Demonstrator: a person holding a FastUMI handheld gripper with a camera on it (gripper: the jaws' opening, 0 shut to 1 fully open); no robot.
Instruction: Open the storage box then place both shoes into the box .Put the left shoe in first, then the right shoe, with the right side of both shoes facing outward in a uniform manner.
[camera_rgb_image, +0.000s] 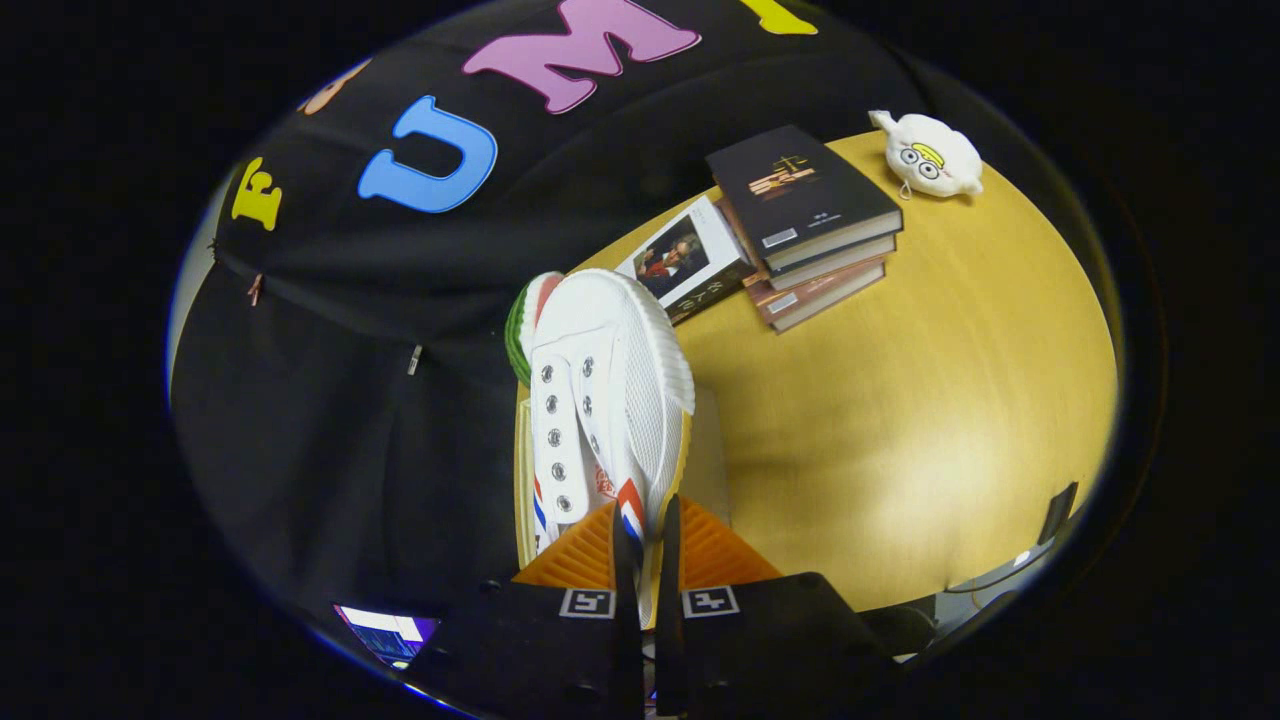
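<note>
A white canvas shoe (605, 400) with metal eyelets and red and blue stripes hangs from my gripper (645, 535), toe pointing away from the fingers. Both fingers are pressed on the shoe's side wall near the heel, almost closed together. The shoe is lifted and tilted on its side, eyelets turned toward the booth wall. Behind its toe peeks a second shoe's green and red sole edge (520, 330). A pale flat panel (705, 450) shows under the shoe, on the table; whether it belongs to the storage box I cannot tell.
The yellow wooden table (900, 400) stretches beyond and beside the shoe. A stack of books (810, 225) and a single book (690, 260) lie at its far edge, with a white plush toy (930, 155) past them. A lit screen (385, 630) sits near the fingers.
</note>
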